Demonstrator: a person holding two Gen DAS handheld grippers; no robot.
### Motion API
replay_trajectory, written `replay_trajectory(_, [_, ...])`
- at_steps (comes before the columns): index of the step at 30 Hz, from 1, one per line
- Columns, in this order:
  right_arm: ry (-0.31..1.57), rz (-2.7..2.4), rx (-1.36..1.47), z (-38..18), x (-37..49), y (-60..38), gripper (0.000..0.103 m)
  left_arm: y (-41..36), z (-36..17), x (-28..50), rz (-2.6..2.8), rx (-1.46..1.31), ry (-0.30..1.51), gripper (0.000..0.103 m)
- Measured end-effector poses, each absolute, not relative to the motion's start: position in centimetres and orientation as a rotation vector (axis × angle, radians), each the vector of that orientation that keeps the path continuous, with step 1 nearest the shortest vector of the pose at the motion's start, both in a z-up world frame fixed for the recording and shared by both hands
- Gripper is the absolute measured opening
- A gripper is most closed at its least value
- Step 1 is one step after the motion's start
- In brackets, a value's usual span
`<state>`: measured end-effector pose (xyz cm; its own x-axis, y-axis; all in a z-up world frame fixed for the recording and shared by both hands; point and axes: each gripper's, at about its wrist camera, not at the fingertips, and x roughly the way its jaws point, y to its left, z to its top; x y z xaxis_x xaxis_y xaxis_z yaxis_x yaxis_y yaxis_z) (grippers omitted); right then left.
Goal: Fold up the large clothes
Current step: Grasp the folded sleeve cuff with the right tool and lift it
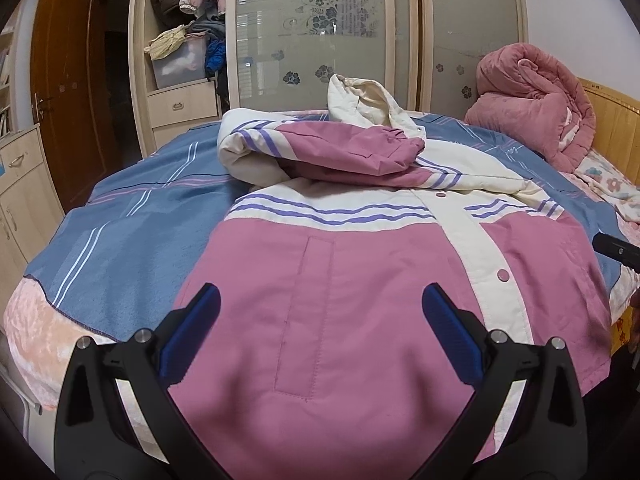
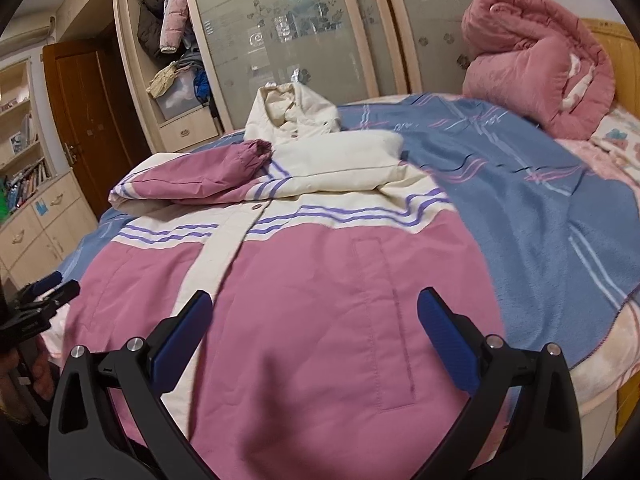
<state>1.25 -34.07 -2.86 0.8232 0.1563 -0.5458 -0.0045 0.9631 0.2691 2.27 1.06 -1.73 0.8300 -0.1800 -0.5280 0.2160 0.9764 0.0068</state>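
Observation:
A large pink and cream jacket (image 1: 360,272) with purple stripes lies front up on the bed, hem nearest me. Its left sleeve (image 1: 344,152) is folded across the chest, and the cream hood (image 1: 368,100) stands up at the far end. My left gripper (image 1: 320,308) hovers open over the hem's left half, nothing between its blue pads (image 1: 192,332). In the right wrist view the jacket (image 2: 320,300) fills the foreground, with its right sleeve (image 2: 340,160) folded in, cream side up. My right gripper (image 2: 316,312) is open above the hem's right half, beside a pocket seam.
A blue striped blanket (image 1: 120,232) covers the bed. A rolled pink quilt (image 1: 532,108) sits at the headboard on the right. Wardrobe sliding doors (image 1: 312,32) and an open closet shelf stand behind; a brown door (image 1: 64,92) is at left. The other gripper's tip (image 2: 44,296) shows at the left edge.

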Motion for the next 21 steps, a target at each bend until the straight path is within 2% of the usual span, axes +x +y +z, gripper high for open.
replay_trajectory(4, [0.629,0.169,0.354,-1.2,2.9,-33.4,0.102,1.4,-1.5,2.3,-0.219,0.049,0.552,0.101])
replay_trajectory(6, [0.655,0.208,0.395,0.0,4.5,-32.9,0.097,1.6,-1.5,2.4,-0.223,0.041,0.556,0.101])
replay_trajectory(13, [0.746,0.343,0.527,3.3,13.3,-30.6,0.069,1.7,-1.4,2.4,-0.235,0.041,0.551,0.101])
replay_trajectory(20, [0.858,0.359,0.651,1.4,23.8,-28.5,0.041,2.0,-1.2,2.1,-0.246,0.03,0.547,0.101])
replay_trajectory(21, [0.874,0.344,0.668,0.8,25.4,-28.3,0.04,2.1,-1.1,2.1,-0.245,0.029,0.545,0.101])
